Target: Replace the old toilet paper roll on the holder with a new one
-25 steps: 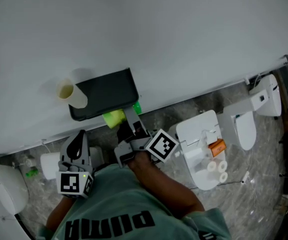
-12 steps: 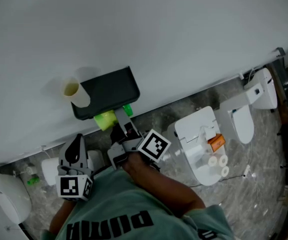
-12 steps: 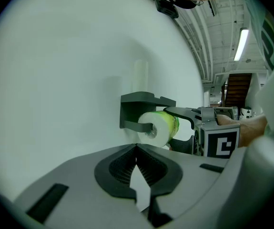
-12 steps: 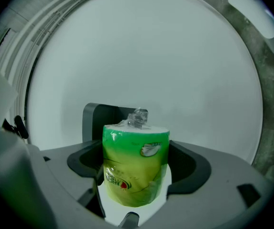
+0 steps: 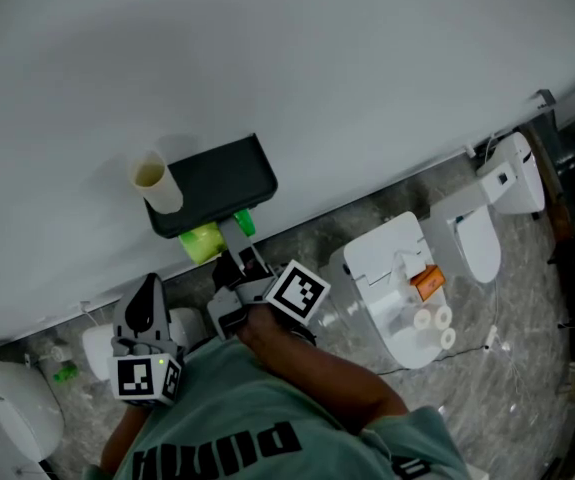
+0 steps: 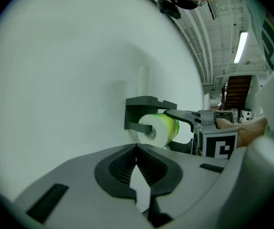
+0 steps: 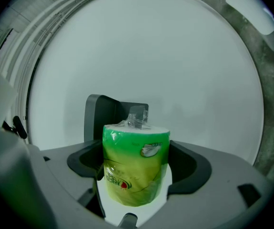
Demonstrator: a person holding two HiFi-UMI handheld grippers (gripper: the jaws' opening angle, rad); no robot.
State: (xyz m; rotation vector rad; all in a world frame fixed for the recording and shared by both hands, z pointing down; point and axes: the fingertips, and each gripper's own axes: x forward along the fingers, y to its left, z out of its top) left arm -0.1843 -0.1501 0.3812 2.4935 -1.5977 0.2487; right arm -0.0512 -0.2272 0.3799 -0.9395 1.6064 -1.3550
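Note:
A black wall holder (image 5: 215, 181) carries a pale cardboard tube (image 5: 155, 182) standing on its top at the left end. My right gripper (image 5: 229, 242) is shut on a new roll in green wrap (image 5: 200, 241), held right under the holder. In the right gripper view the roll (image 7: 134, 168) fills the space between the jaws, with the holder (image 7: 101, 116) behind it. The left gripper view shows the roll (image 6: 159, 129) against the holder's arm (image 6: 139, 126); whether it is threaded on I cannot tell. My left gripper (image 5: 147, 296) is shut and empty, lower left of the holder.
The white wall (image 5: 347, 78) fills the upper view. On the stone floor stand a white toilet (image 5: 385, 260) with an orange item (image 5: 429, 285) and small white rolls (image 5: 429, 320), a second toilet (image 5: 487, 233), and white fixtures at the left (image 5: 7, 413).
My right gripper has carried the green roll a little to the left, further under the holder. My left gripper has hardly moved.

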